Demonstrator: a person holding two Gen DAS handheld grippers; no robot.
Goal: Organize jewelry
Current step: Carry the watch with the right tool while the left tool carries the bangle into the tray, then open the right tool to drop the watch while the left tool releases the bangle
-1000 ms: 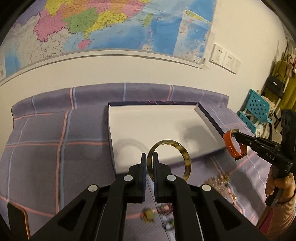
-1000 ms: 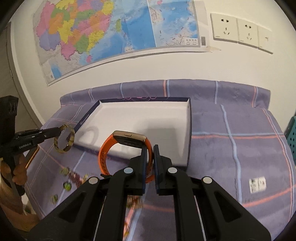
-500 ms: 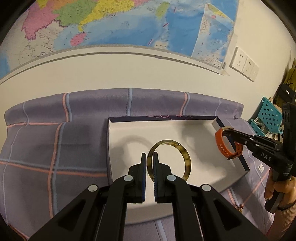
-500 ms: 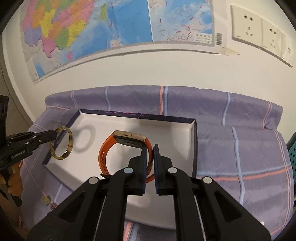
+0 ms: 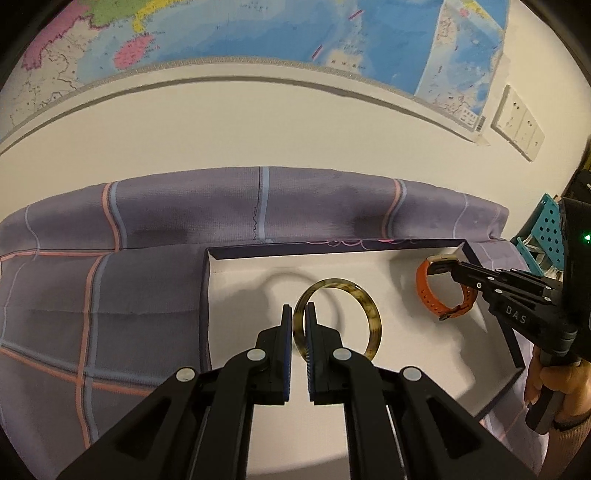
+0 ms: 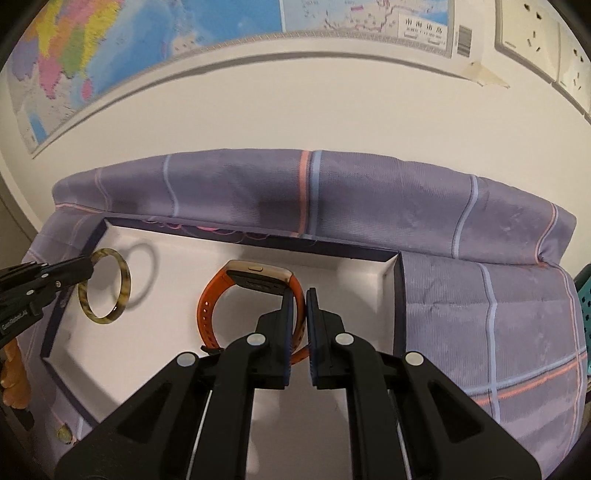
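My left gripper [image 5: 298,314] is shut on a tortoiseshell bangle [image 5: 371,314], held upright over the left half of a white-lined, dark-rimmed box [image 5: 369,248]. My right gripper [image 6: 297,300] is shut on the strap of an orange watch [image 6: 214,295] with a gold case, hanging over the middle of the same box [image 6: 332,251]. In the right wrist view the bangle [image 6: 123,284] and the left gripper [image 6: 88,267] appear at the left. In the left wrist view the watch [image 5: 424,288] and the right gripper [image 5: 452,266] show at the right.
The box lies on a purple checked cloth [image 5: 110,295] against a white wall with a map [image 5: 258,33] and sockets [image 6: 535,40]. A small trinket [image 6: 64,432] lies on the cloth at the box's near left corner. A teal crate [image 5: 546,229] stands at the right.
Both grippers have moved forward from over the cloth to over the box, carrying the bangle and the watch. The loose pieces on the cloth have dropped out of the left wrist view.
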